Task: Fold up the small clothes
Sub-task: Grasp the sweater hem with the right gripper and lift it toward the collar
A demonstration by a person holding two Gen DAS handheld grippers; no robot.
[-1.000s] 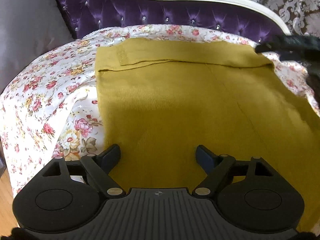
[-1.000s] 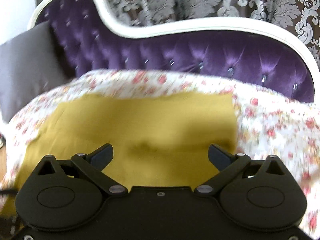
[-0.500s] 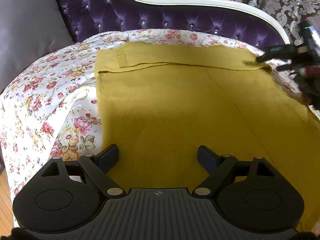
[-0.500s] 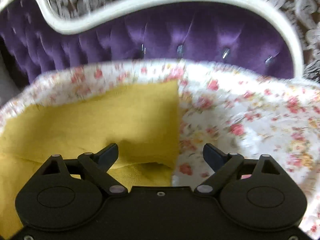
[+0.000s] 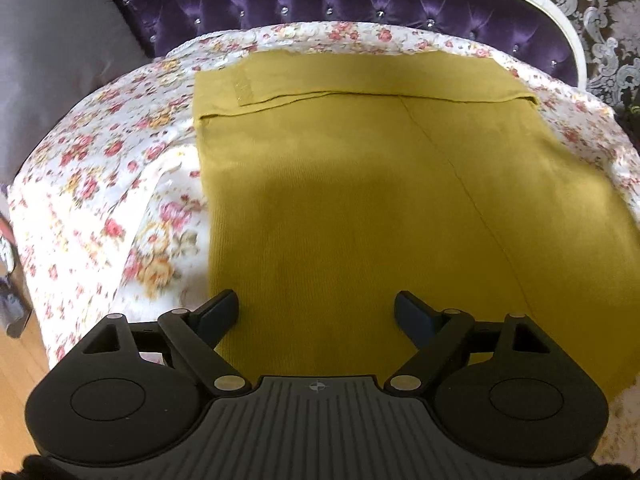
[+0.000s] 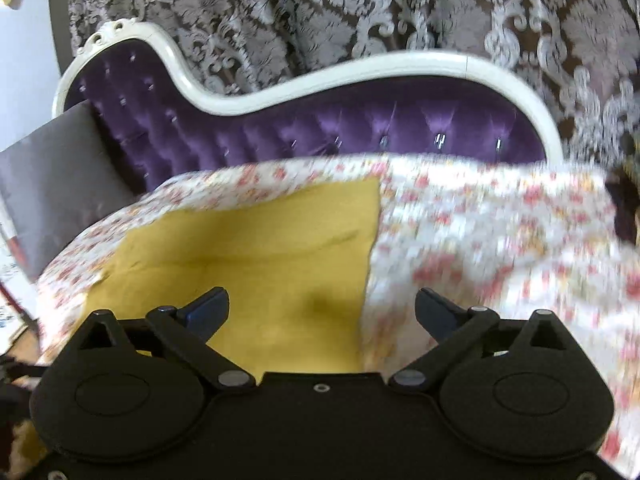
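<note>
A mustard-yellow knitted garment (image 5: 360, 184) lies flat on a floral sheet (image 5: 104, 184), with its far edge folded over into a narrow band (image 5: 360, 80). My left gripper (image 5: 316, 314) is open and empty, just above the garment's near left part. My right gripper (image 6: 322, 312) is open and empty, hovering over the garment's right edge (image 6: 280, 248), where yellow cloth meets the floral sheet (image 6: 500, 240). The right wrist view is motion-blurred.
The sheet covers a purple tufted sofa (image 5: 320, 0) with a white curved frame (image 6: 360, 72). A grey cushion (image 5: 52, 60) leans at the left end. Patterned curtains (image 6: 360, 12) hang behind. Wooden floor (image 5: 16, 380) shows at lower left.
My right gripper has left the garment's far right corner, pulled back and risen; it no longer shows in the left wrist view. The left gripper has barely moved.
</note>
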